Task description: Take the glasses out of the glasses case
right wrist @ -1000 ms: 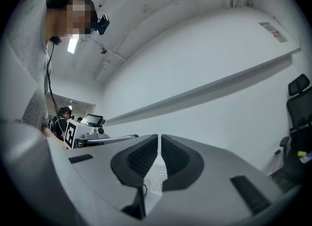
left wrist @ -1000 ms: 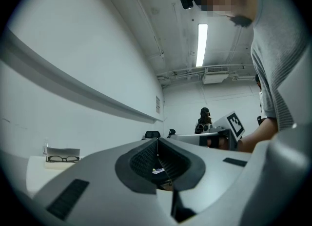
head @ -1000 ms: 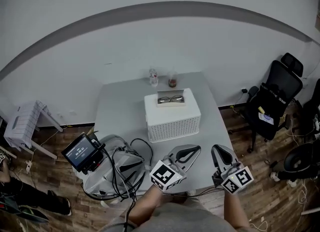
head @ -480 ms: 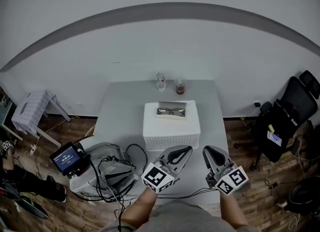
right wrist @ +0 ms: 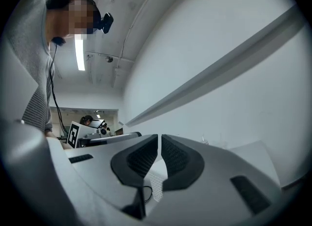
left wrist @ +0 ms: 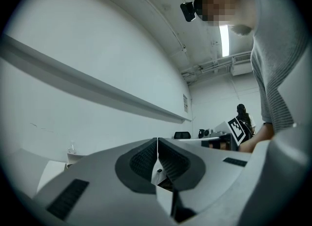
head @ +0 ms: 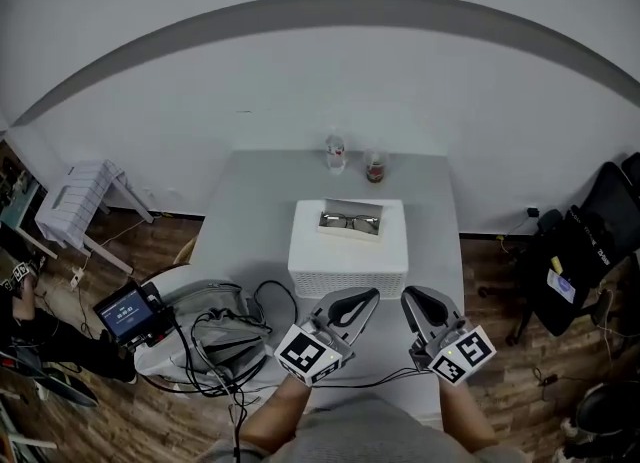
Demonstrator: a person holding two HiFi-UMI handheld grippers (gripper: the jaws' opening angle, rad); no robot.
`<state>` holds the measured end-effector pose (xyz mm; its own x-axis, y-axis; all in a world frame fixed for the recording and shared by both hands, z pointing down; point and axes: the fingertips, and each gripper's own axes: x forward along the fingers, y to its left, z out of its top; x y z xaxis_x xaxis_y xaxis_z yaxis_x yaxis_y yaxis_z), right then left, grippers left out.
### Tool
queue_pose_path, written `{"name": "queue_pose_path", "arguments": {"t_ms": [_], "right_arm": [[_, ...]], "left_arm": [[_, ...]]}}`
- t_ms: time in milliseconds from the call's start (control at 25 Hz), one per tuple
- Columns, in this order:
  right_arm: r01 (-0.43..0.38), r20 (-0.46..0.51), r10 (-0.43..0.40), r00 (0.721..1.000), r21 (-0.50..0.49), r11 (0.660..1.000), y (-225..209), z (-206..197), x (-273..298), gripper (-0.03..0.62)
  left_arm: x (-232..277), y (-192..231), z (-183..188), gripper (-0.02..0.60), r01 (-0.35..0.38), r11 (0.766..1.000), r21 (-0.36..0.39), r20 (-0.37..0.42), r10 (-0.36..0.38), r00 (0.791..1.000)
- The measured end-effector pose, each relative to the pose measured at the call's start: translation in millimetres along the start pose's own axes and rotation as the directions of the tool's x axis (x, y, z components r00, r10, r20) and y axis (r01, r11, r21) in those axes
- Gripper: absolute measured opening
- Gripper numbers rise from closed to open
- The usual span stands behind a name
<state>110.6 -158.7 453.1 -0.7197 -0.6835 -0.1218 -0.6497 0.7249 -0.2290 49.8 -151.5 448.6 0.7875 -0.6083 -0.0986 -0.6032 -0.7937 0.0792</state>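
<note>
Dim, desaturated; ceiling tube [right wrist: 79,51] glares; fisheye-warped, vignetted edges.

Premises: an office-type lab. Grounds: wood-pattern floor [head: 150,241], plain white wall [head: 300,91], grey table [head: 245,211], office chair [head: 590,241] at the right, cable tangle [head: 225,336] and a small screen unit [head: 125,311] beside the table, ceiling strip light [left wrist: 224,39] with exposed pipes [left wrist: 214,66], another person [right wrist: 87,120] in the background.

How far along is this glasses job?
Nothing is done yet: the glasses lie in the open glasses case atop the white box. Nothing is in hand: the left claw and right claw are shut and empty, short of the box. Remaining: reach in, grasp the glasses, lift them out.
</note>
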Motion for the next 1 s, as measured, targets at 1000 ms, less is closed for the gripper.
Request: {"name": "queue_pose_path", "arguments": {"t_ms": [1000], "right_arm": [[0.03, -0.013, -0.03, 0.999, -0.01, 0.999, -8, -3, 16, 0.014]], "left_arm": [[11, 38, 9, 0.014, 0.046, 0.999, 0.027, 0.0, -0.046, 0.999]]}}
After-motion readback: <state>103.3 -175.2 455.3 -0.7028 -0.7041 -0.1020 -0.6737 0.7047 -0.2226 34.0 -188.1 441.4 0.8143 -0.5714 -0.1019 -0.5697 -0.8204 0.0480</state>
